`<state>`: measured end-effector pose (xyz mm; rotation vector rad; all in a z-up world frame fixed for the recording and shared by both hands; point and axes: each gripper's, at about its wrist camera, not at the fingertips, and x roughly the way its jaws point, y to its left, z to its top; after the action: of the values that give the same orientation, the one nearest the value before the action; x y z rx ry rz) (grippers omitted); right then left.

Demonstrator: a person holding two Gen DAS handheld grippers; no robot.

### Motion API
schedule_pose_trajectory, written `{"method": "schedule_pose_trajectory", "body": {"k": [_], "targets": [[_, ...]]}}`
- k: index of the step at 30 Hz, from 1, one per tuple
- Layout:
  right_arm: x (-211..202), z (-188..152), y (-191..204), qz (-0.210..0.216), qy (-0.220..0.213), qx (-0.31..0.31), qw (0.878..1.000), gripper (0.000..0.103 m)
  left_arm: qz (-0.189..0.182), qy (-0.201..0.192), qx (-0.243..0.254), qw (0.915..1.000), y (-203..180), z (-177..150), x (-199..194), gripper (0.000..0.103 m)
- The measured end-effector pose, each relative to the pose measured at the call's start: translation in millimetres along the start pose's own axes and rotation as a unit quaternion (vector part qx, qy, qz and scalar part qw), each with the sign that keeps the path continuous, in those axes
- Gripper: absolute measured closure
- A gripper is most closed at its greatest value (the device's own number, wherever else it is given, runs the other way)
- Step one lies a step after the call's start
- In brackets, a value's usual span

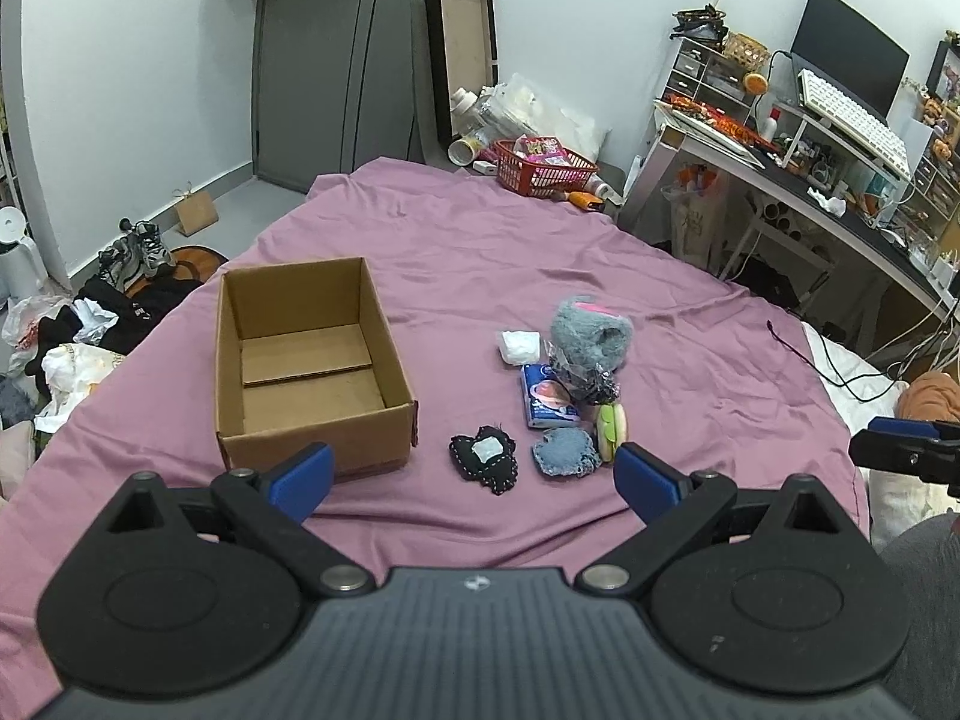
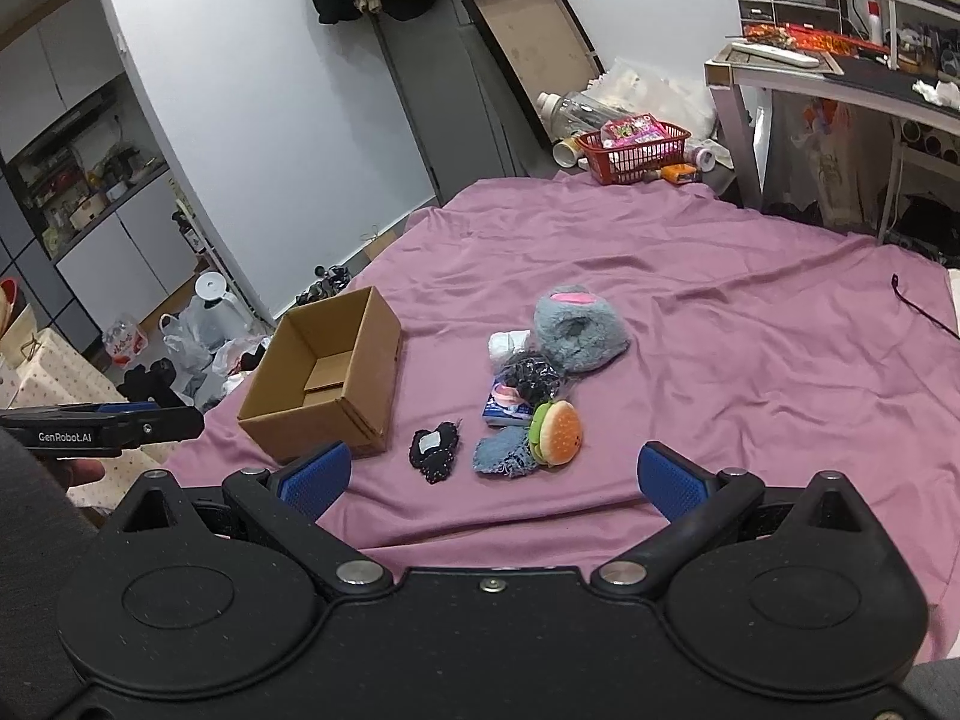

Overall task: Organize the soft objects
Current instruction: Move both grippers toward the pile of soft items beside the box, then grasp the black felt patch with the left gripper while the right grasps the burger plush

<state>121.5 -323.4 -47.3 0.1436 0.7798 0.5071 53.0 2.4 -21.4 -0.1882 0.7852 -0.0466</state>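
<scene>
Bed sheet (image 1: 510, 240), mauve, wrinkled, spread over the bed; carries all items below.

Cardboard box (image 1: 312, 360), open-topped, nothing inside but a loose flap of card on its floor; stands on the left of the sheet, near side just beyond the left gripper.

Soft items, grouped to the right of the box, apart from it:
- Black fabric patch (image 1: 485, 459), white label at centre, white stitching along its edge; nearest to the box.
- Denim patch (image 1: 567, 450), frayed, just right of the black patch.
- Burger plush (image 2: 555, 432), orange bun with green layer, touching the denim patch on its right.
- Blue packet (image 1: 547, 401), flat, beyond the denim patch.
- Clear bag of dark pieces (image 2: 531, 373), lying partly on the blue packet; contents possibly hair ties, too small to tell.
- White wad (image 1: 519, 347), far left of the group.
- Grey furry item (image 1: 591, 333), pink patch on top, farthest of the group.

Left gripper (image 1: 474, 480): blue-padded fingers spread wide apart, holding nothing, above the near sheet facing the black patch.

Right gripper (image 2: 495, 477): fingers likewise wide apart, holding nothing, facing the denim patch and burger plush.

Red basket (image 1: 546, 168), filled, at the far end of the sheet.
</scene>
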Motion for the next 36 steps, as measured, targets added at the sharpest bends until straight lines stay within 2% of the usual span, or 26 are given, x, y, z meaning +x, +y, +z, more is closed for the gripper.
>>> {"method": "schedule_pose_trajectory", "body": {"k": [7, 12, 19, 25, 29, 32, 36], "targets": [[19.4, 0.2, -14.4, -0.005, 0.004, 0.02, 1.0, 0.0, -0.01, -0.012, 0.003, 0.9999, 2.5, 9.7, 16.1, 0.004], [35.3, 2.5, -27.9, -0.009, 0.005, 0.047, 0.999, 0.001, -0.025, 0.018, 0.012, 0.9995, 0.0, 14.8, 44.5, 0.006], [62.4, 2.3, -36.8, -0.013, 0.025, 0.067, 0.997, 0.006, -0.008, 0.047, 0.06, 0.9971, -5.5, 7.2, 83.5, 0.007], [84.8, -0.8, -41.1, -0.019, 0.038, 0.077, 0.996, 0.007, -0.023, 0.071, 0.067, 0.9949, -5.7, 0.6, 115.9, 0.01], [99.1, -1.4, -42.3, -0.02, 0.047, 0.078, 0.996, 0.015, -0.036, 0.082, 0.06, 0.9942, -6.0, -0.3, 137.7, 0.012], [108.8, -1.8, -42.1, -0.018, 0.05, 0.076, 0.996, 0.017, -0.042, 0.094, 0.069, 0.9923, -9.4, -2.7, 154.2, 0.012], [126.2, -0.3, -42.9, -0.019, 0.063, 0.077, 0.995, 0.026, -0.052, 0.109, 0.066, 0.9905, -9.2, -5.0, 174.1, 0.017]]}}
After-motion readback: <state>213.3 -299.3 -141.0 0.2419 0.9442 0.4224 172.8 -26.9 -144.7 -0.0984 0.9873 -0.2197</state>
